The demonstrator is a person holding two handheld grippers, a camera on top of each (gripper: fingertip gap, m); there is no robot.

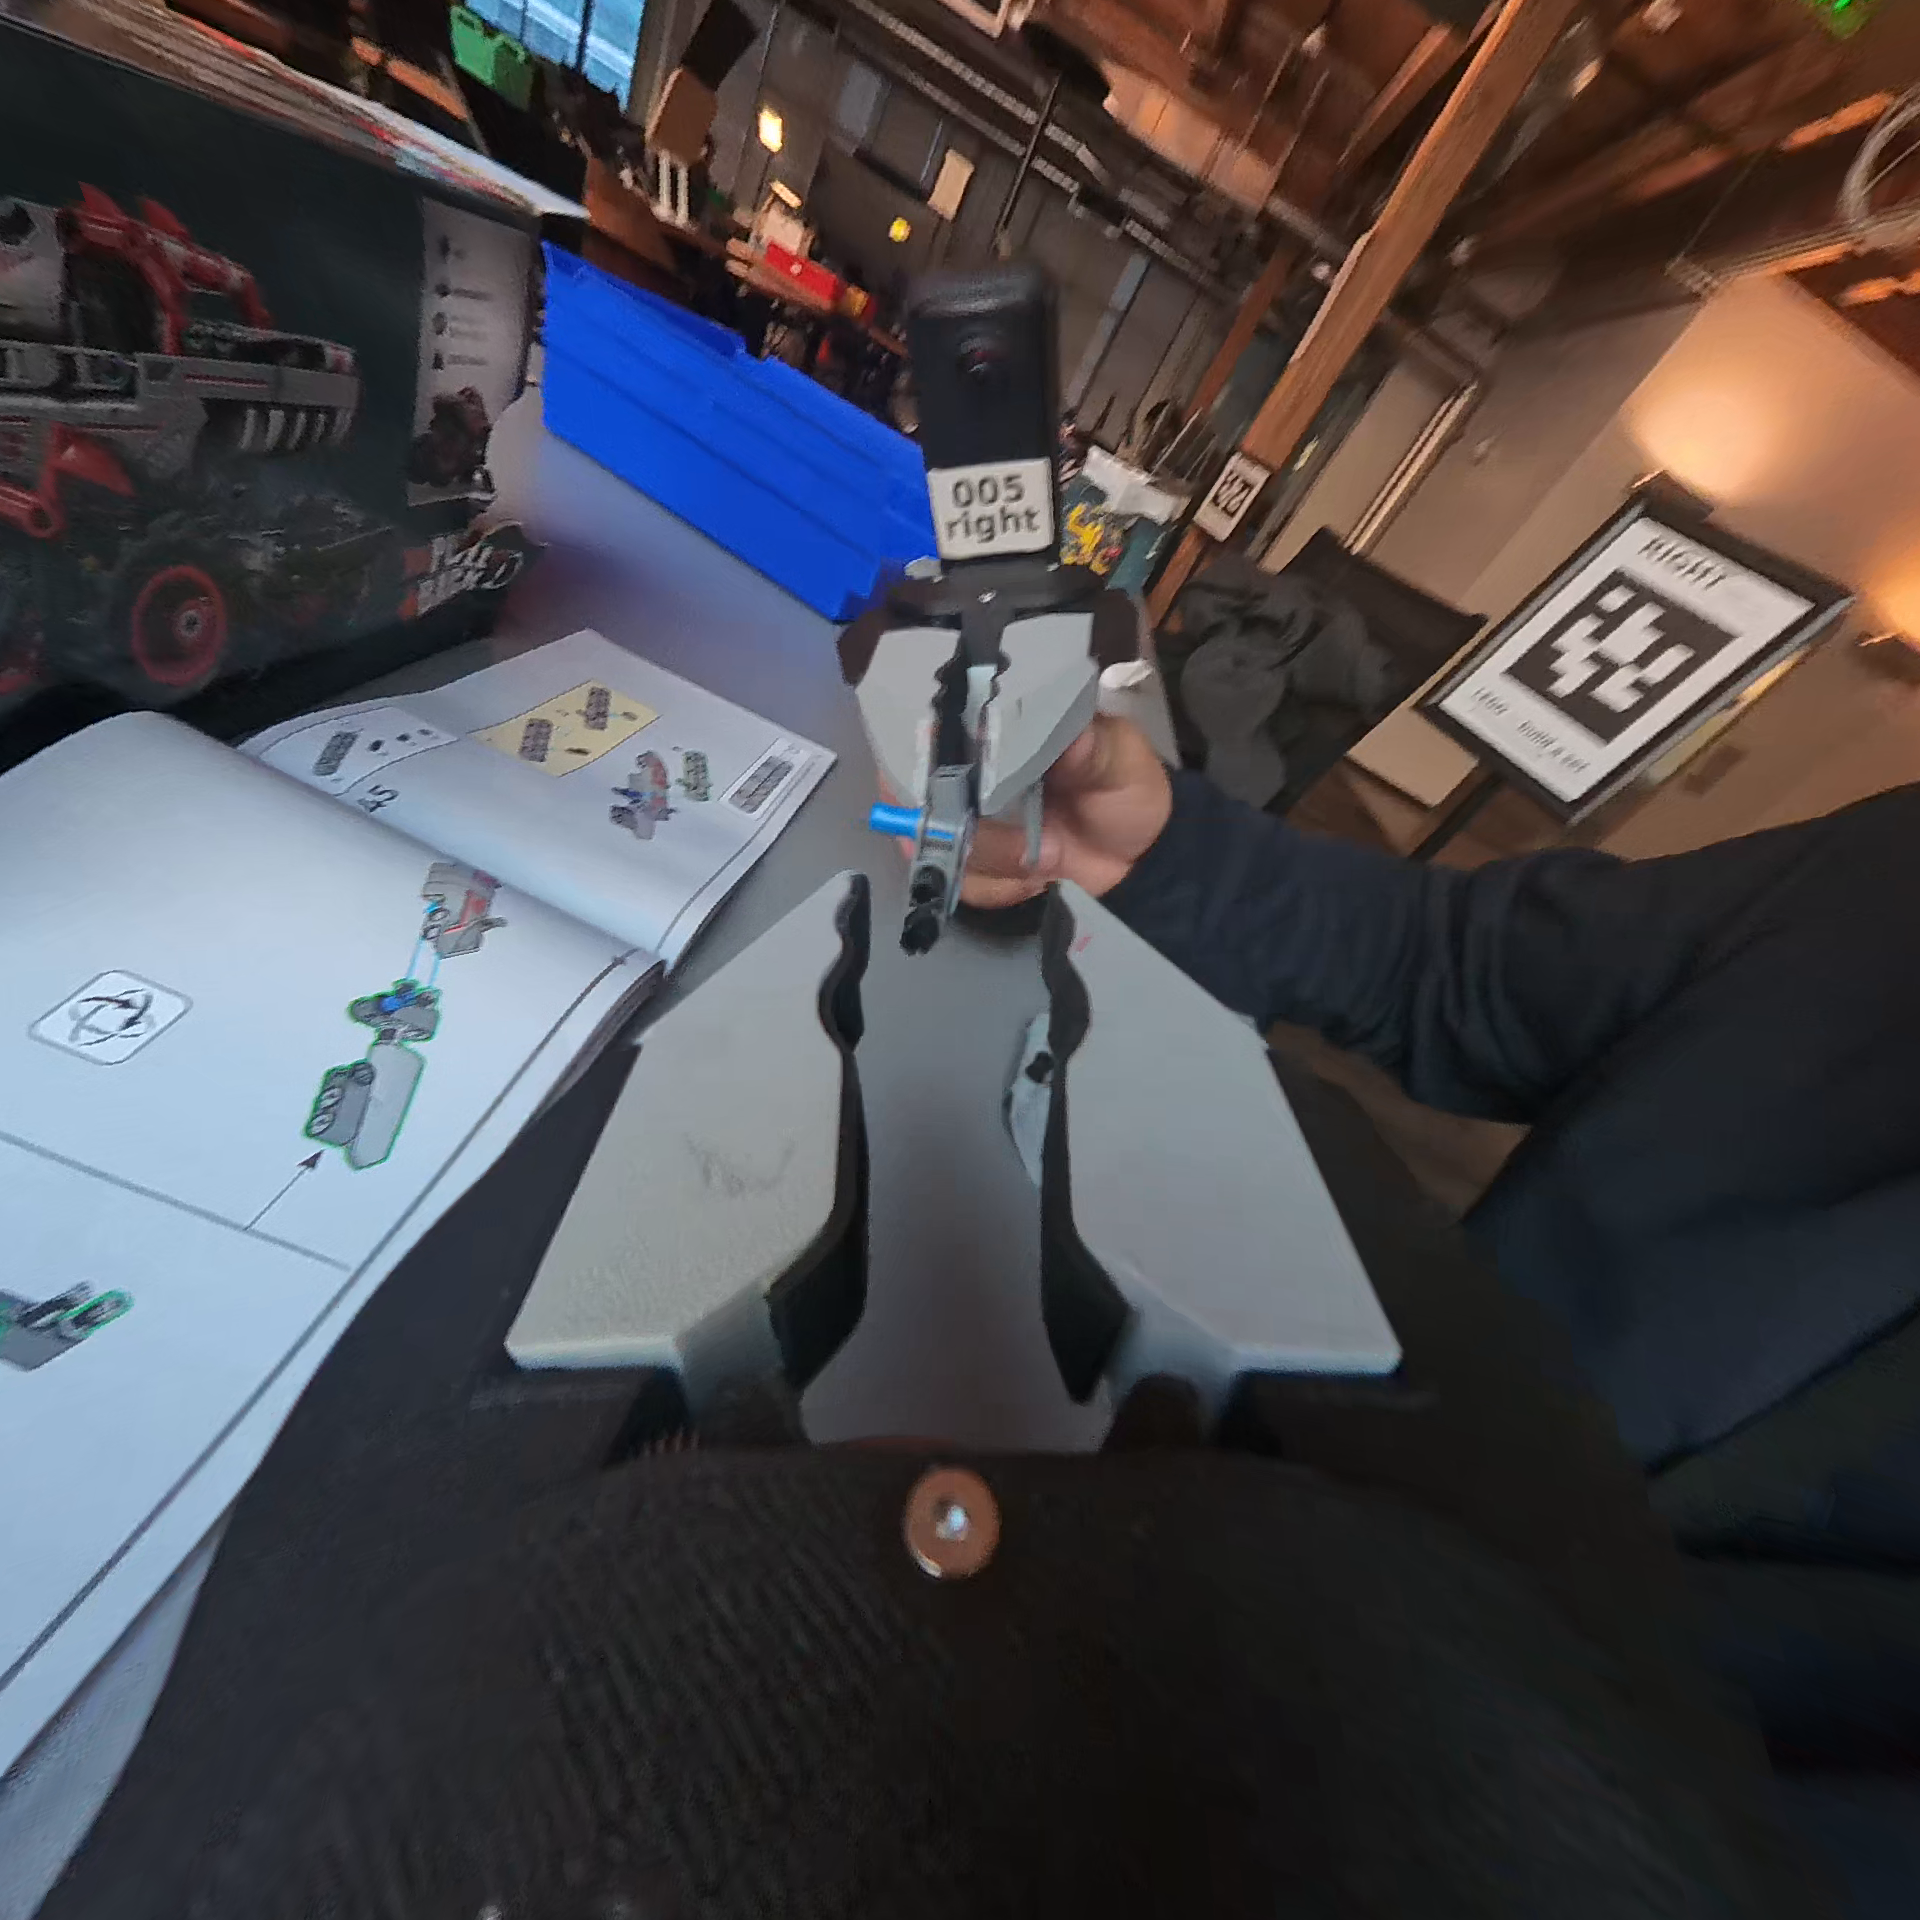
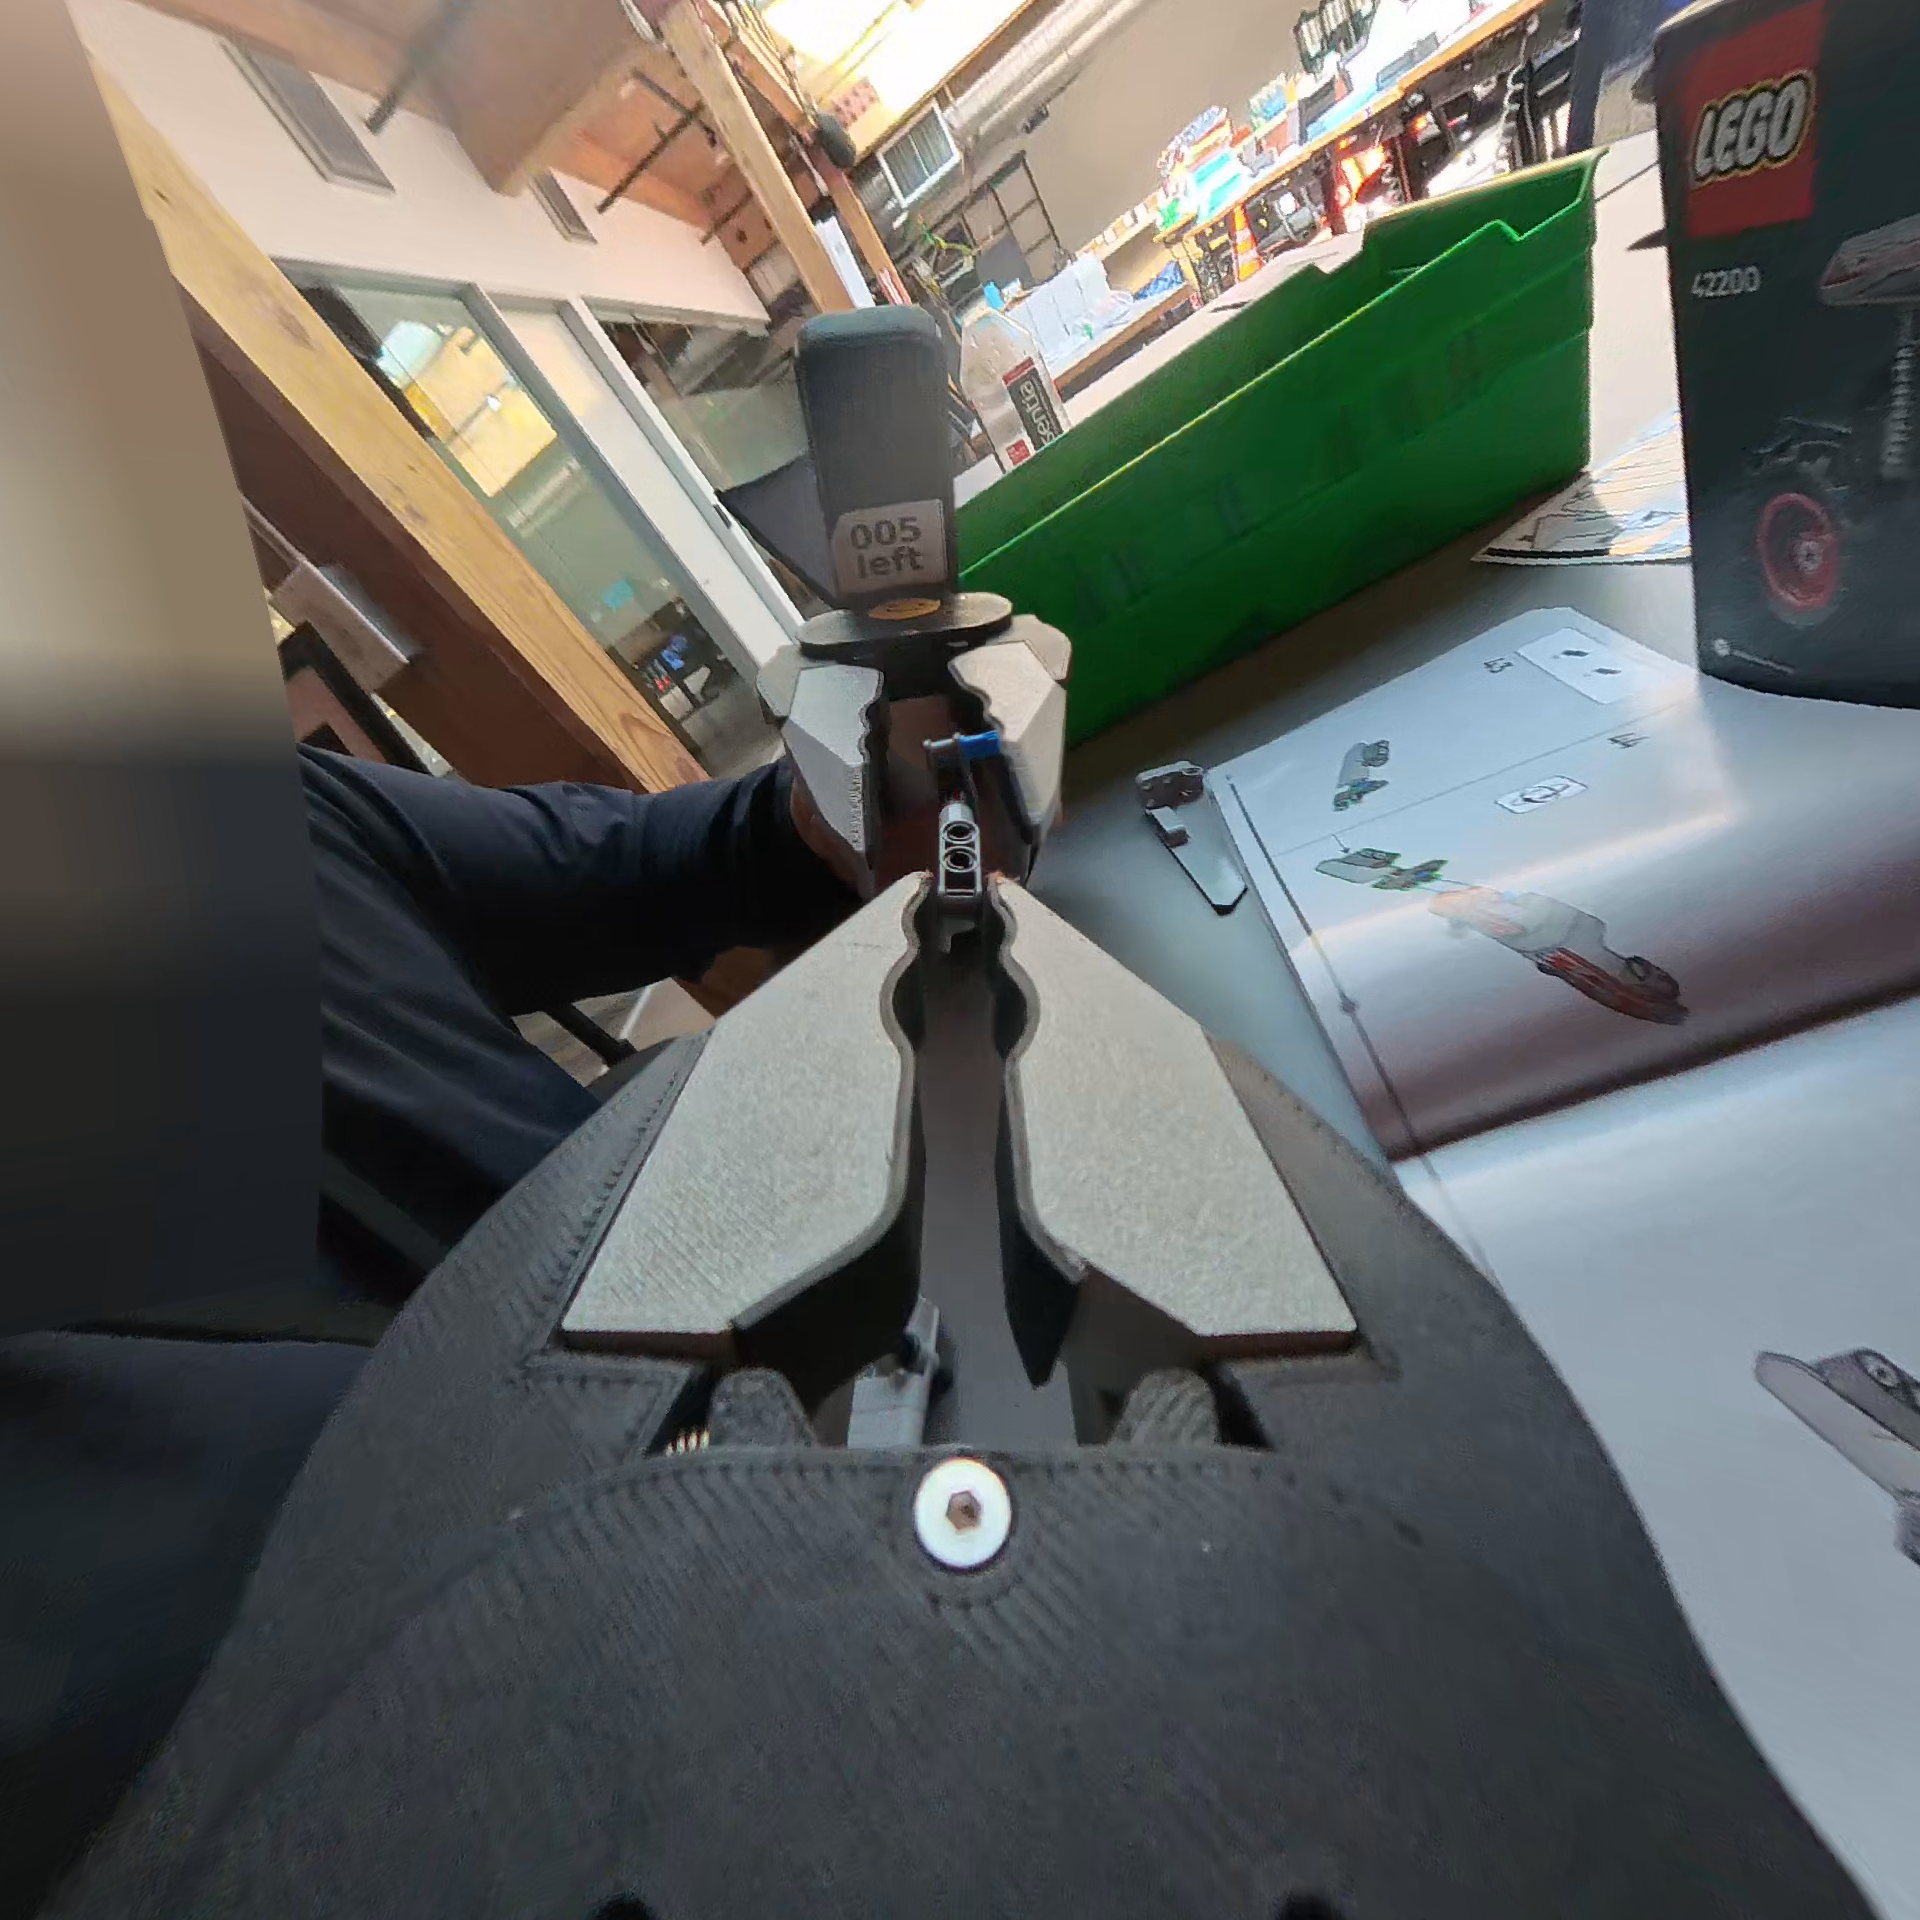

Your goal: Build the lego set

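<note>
The right gripper [image 2: 958, 894] pinches a grey beam [image 2: 958, 854] with a blue pin [image 1: 891, 818] in mid-air above the table's near edge. The left gripper [image 1: 951, 914], jaws apart and empty, faces it closely. Misalignment could likely knock the beam loose onto the manual [image 1: 312, 935].
</note>
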